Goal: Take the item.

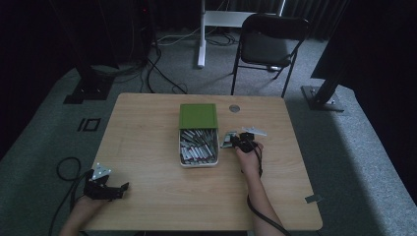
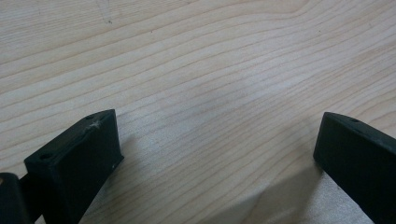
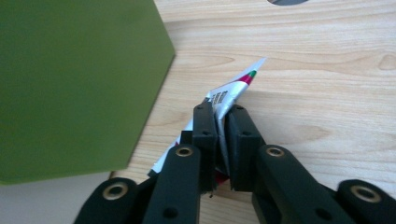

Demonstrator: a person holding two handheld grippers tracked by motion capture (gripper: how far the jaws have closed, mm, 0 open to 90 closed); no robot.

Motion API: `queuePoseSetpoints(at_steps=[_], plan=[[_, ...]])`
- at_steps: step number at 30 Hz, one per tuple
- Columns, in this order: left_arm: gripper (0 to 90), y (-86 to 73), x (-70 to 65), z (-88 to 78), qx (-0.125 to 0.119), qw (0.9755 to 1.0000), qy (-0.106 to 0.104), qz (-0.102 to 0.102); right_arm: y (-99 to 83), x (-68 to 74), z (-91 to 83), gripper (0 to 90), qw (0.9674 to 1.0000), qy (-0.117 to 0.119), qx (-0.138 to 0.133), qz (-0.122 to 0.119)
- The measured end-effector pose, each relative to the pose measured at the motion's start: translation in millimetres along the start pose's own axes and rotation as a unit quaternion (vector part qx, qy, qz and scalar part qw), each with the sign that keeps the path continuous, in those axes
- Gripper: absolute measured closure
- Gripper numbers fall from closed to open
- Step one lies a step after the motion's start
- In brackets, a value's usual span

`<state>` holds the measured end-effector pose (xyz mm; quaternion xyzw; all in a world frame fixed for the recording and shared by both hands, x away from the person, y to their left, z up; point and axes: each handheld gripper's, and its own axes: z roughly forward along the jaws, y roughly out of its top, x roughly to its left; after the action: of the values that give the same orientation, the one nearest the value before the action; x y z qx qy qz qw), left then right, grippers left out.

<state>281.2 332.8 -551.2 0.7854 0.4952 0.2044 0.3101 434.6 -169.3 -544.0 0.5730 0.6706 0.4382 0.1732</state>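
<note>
- Two grippers were on my screens: the left gripper (image 1: 119, 188) rested at the near left corner of the wooden table (image 1: 147, 196), its jaws spread wide over bare wood with nothing between them.
- I saw the right gripper (image 3: 221, 122) clamped on a crumpled silver sachet (image 3: 232, 89) with red and green print.
- That sachet sat just right of the white tray (image 1: 182, 163) of metal pieces, beside its green lid (image 1: 197, 115).
</note>
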Motion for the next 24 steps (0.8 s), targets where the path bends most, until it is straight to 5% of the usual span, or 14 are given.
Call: queuePoseSetpoints(at_steps=[5,14,24], plan=[[1.4,0.0,0.0,0.0,0.0,1.0,0.0,0.0,1.0,-5.7,2.5,66.0,0.9998,-0.005,0.013,-0.016],[1.4,0.0,0.0,0.0,0.0,1.0,0.0,0.0,4.3,-15.8,-0.2,48.7,0.9993,-0.027,0.013,-0.024],[1.4,0.0,0.0,0.0,0.0,1.0,0.0,0.0,-3.0,-28.3,-17.1,25.2,0.9975,-0.048,0.024,-0.047]])
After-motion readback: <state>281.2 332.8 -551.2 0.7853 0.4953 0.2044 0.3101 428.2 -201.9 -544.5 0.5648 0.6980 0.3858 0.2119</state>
